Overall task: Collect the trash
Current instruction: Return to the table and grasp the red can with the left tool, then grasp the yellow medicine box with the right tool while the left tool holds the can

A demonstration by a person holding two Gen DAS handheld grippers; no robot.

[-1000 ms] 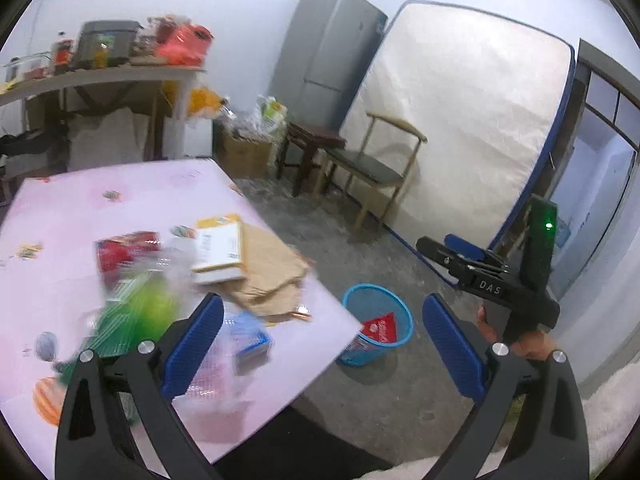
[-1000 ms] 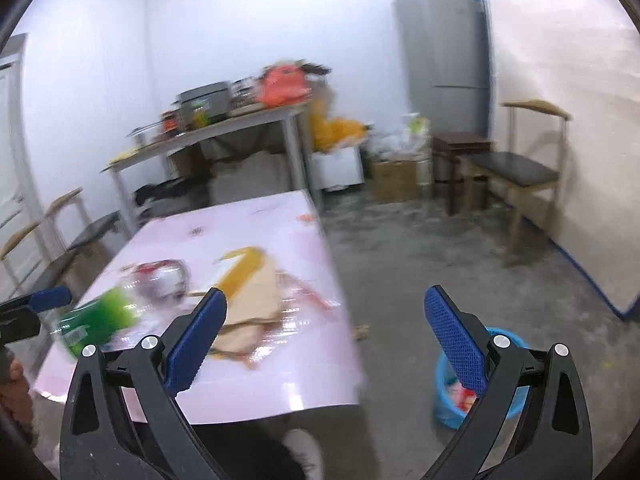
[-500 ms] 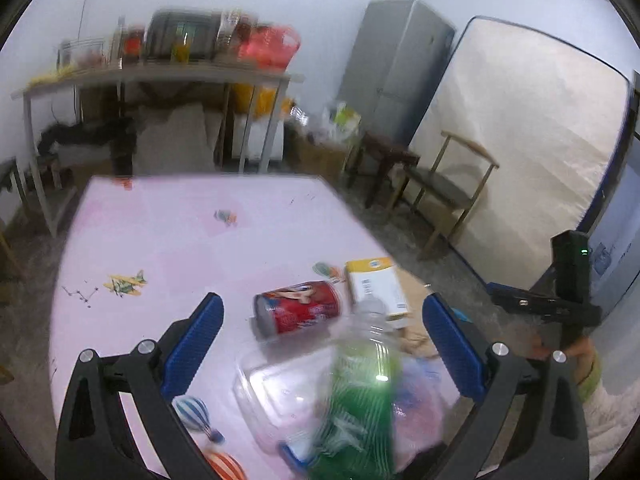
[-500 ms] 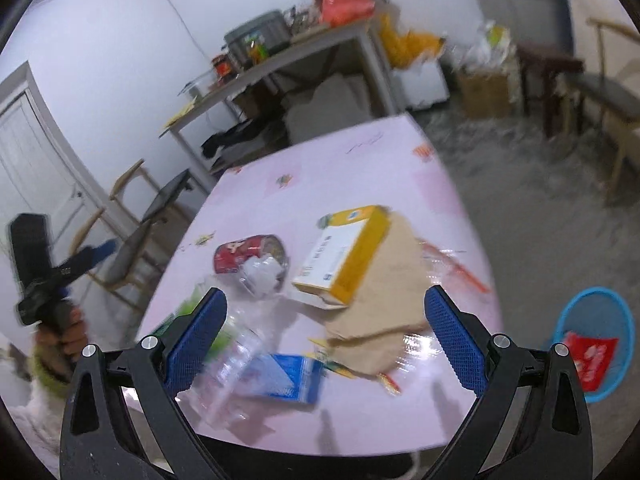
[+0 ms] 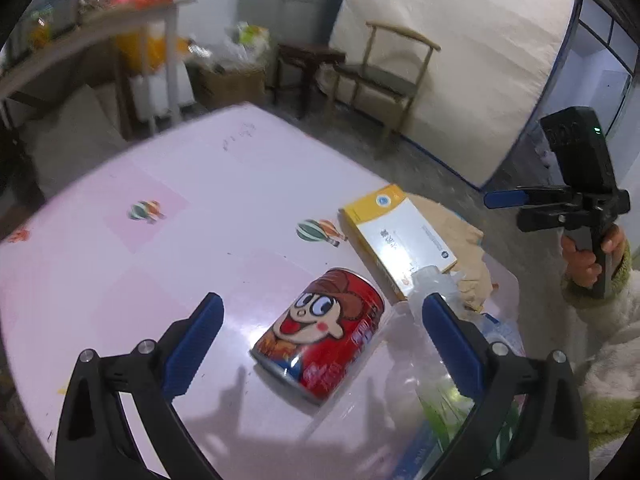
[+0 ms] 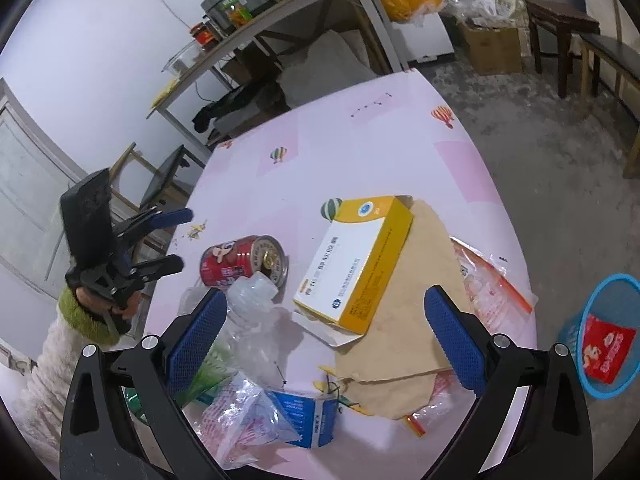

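We see the trash scattered over the near half of a pink table (image 6: 360, 148). A red can (image 5: 320, 332) with a cartoon face lies on its side, framed between the spread blue fingers of our left gripper (image 5: 322, 330), which hangs wide above it and holds nothing. Just beside the can's open end lies a crushed clear plastic bottle (image 6: 256, 300) with a green label. To the right of both, a yellow-and-white carton (image 6: 356, 256) rests partly on a flat brown paper bag (image 6: 416, 320), with a clear wrapper with a red strip (image 6: 492, 284) poking out beyond the bag's far edge. At the near table edge we find a blue-and-white pack (image 6: 308, 416) under a crumpled transparent bag (image 6: 244, 420). Our right gripper (image 6: 326, 338) is likewise wide and empty, hovering over the carton and bag. Off the table's right side, on the concrete floor, stands a blue basket (image 6: 576, 320) with a red packet (image 6: 606, 350) inside.
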